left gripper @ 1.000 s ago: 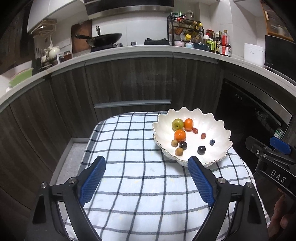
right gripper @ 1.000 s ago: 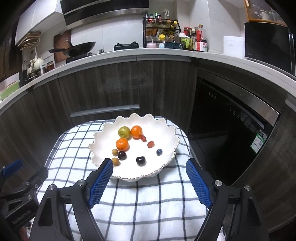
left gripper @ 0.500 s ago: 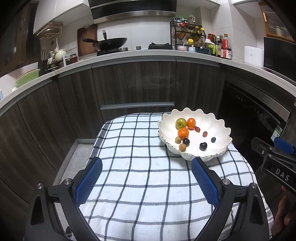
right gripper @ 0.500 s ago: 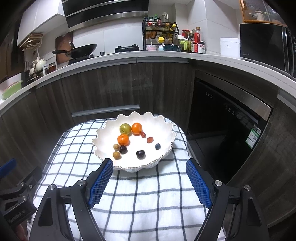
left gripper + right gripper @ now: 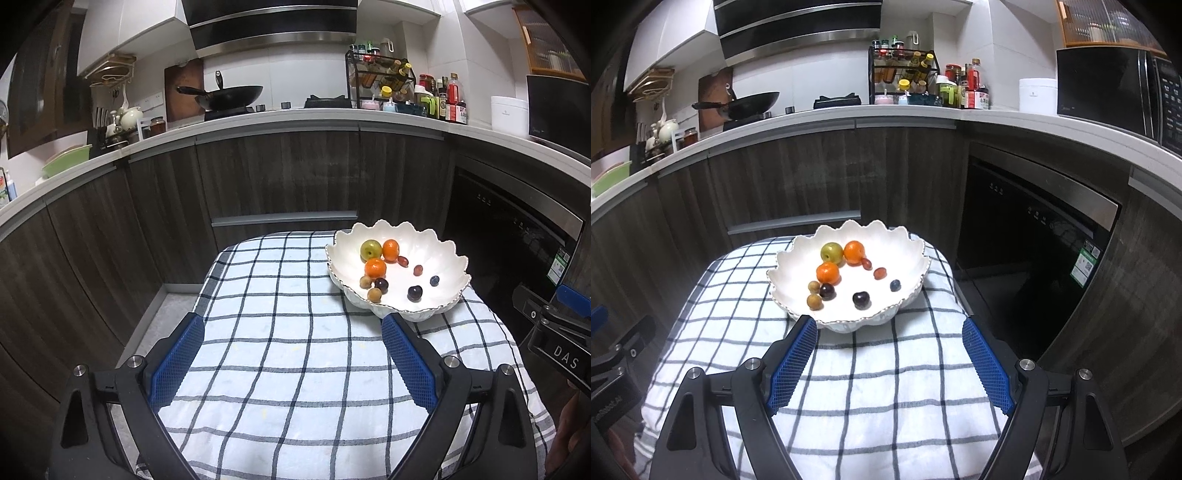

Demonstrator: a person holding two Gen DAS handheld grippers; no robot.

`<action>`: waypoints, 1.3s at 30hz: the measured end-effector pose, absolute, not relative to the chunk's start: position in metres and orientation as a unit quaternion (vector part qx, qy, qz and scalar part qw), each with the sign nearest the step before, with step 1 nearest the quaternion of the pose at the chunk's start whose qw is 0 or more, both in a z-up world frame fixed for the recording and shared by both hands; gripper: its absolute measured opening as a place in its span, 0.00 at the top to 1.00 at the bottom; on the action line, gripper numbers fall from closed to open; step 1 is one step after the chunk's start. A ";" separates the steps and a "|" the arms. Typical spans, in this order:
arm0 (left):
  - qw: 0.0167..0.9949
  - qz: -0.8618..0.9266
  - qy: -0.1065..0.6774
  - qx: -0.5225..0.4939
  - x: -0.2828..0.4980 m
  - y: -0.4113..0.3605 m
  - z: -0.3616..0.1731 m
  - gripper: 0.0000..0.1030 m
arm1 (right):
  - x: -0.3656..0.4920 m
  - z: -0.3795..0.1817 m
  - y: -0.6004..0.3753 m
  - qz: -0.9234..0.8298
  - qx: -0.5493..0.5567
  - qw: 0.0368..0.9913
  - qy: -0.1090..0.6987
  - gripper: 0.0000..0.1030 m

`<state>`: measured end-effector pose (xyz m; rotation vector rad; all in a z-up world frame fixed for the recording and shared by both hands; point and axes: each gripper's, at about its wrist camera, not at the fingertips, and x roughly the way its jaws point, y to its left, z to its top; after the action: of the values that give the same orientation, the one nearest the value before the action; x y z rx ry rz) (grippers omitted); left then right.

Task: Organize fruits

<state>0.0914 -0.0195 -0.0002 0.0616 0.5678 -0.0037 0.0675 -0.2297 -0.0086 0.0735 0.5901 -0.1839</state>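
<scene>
A white scalloped bowl (image 5: pixel 439 247) (image 5: pixel 908 254) sits at the far right of a small table under a checked cloth (image 5: pixel 280 332) (image 5: pixel 871 384). Inside lie a green fruit (image 5: pixel 371 249) (image 5: pixel 831 252), two oranges (image 5: pixel 375 267) (image 5: pixel 827 273), and several small dark, red and tan fruits (image 5: pixel 414 292) (image 5: pixel 861 299). My left gripper (image 5: pixel 291 341) hovers open over bare cloth, left of and nearer than the bowl. My right gripper (image 5: pixel 889 345) stands open just short of the bowl's near rim, nothing between its fingers.
Dark wood cabinets and a dishwasher (image 5: pixel 1034 236) surround the table. The counter behind carries a wok (image 5: pixel 229 96), a spice rack (image 5: pixel 380 79) and bottles. The right gripper's body (image 5: pixel 554 332) shows at the left view's right edge; the left gripper's body (image 5: pixel 617 362) at the right view's left.
Both grippers have drawn back from the bowl, which looks smaller and farther in each view. The left jaws spread slightly wider. The fruits have not moved.
</scene>
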 end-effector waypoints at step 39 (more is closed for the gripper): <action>0.962 -0.008 0.271 0.030 0.084 -0.022 0.005 0.05 | 0.057 -0.001 -0.231 -0.091 0.035 0.958 0.271 0.20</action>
<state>0.0844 -0.0220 0.0052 0.0601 0.5486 -0.0167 0.0575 -0.2309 -0.0007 0.0705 0.5503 -0.1844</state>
